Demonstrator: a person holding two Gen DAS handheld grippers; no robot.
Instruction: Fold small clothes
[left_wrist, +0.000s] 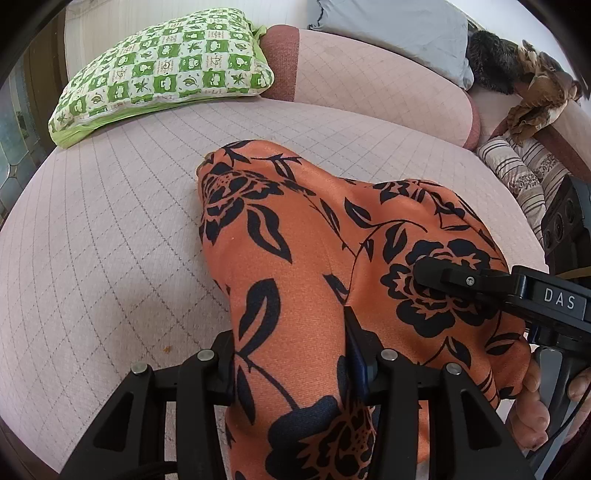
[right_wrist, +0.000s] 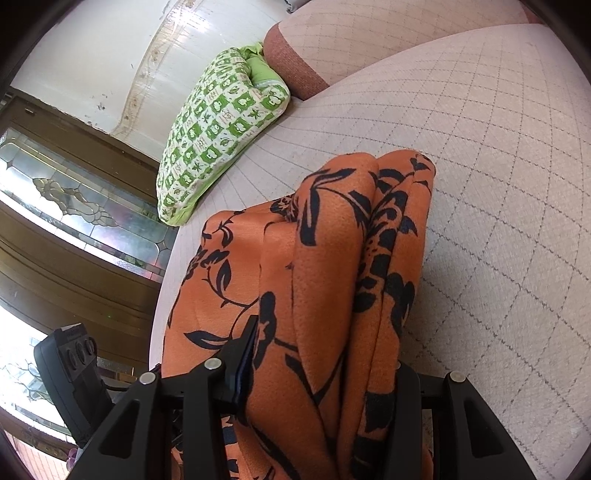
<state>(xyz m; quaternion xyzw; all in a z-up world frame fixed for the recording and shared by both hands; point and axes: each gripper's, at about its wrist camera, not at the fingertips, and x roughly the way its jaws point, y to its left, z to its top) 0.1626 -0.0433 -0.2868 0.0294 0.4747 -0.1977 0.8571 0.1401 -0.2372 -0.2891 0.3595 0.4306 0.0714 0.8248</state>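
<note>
An orange garment with a black flower print (left_wrist: 314, 258) lies bunched on the pale quilted bed (left_wrist: 110, 240). My left gripper (left_wrist: 291, 354) is shut on the garment's near part, with cloth filling the space between its fingers. My right gripper (left_wrist: 428, 273) reaches in from the right in the left wrist view and grips the same garment. In the right wrist view the garment (right_wrist: 314, 277) hangs in thick folds between the right gripper's fingers (right_wrist: 317, 373), which are shut on it. The fingertips are hidden by cloth.
A green and white checked pillow (left_wrist: 162, 70) lies at the bed's far left. A grey pillow (left_wrist: 402, 33) and a long pink bolster (left_wrist: 369, 81) lie at the back. Striped bedding (left_wrist: 517, 173) and brown cloth (left_wrist: 535, 92) are at the right. A glass-panelled door (right_wrist: 74, 206) stands beyond the bed's edge.
</note>
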